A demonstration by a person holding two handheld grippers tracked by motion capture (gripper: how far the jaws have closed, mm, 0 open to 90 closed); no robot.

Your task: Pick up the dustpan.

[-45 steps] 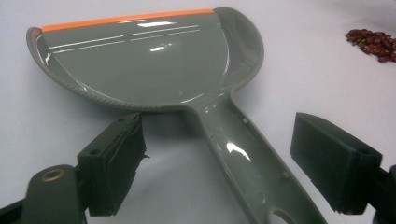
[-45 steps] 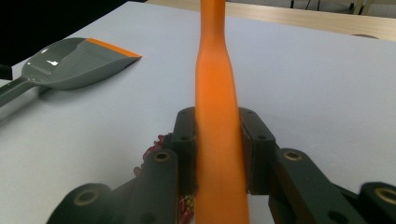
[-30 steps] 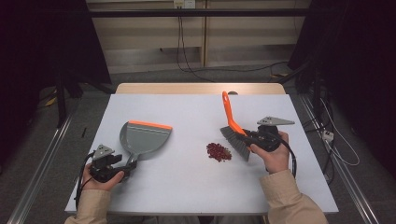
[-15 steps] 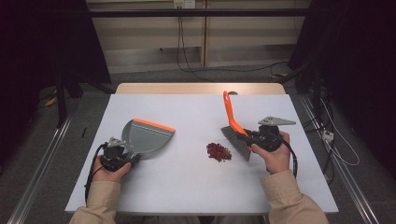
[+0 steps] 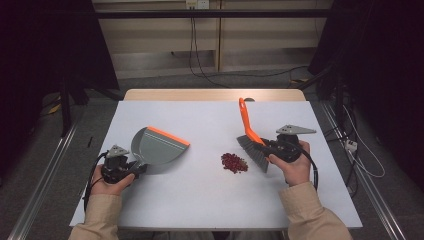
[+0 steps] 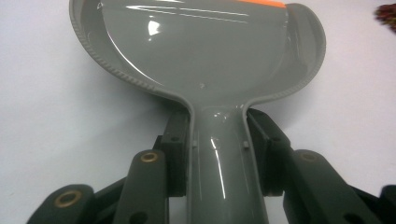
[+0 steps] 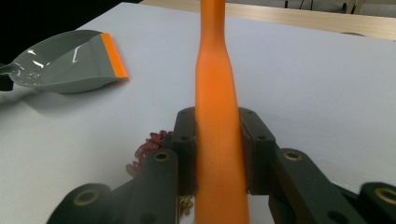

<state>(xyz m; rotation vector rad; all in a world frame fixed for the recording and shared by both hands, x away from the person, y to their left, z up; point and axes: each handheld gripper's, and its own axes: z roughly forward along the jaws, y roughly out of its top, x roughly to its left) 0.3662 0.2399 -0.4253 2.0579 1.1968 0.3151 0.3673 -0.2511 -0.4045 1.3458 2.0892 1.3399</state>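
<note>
Left gripper (image 5: 136, 169) jaws just closed, now clamped on dustpan (image 5: 159, 146) handle, counter (image 5: 200, 200) left. Right gripper (image 5: 268, 148) clamped on brush (image 5: 249, 134) handle, bristles just beside red beans (image 5: 234, 162), mid-counter.

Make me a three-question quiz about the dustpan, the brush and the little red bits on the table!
1. Where does the small pile of dark red bits lie?
A. inside the pan
B. between pan and brush
C. on the floor

2. What colour is the front lip of the grey plastic dustpan?
A. orange
B. blue
C. white

3. What is the left gripper doing?
A. hanging open
B. gripping the brush
C. clamping the dustpan handle

Answers: 1 B, the pile sits on the white table beside the orange-handled brush. 2 A, an orange strip edges it. 3 C, both fingers press the handle.
</note>
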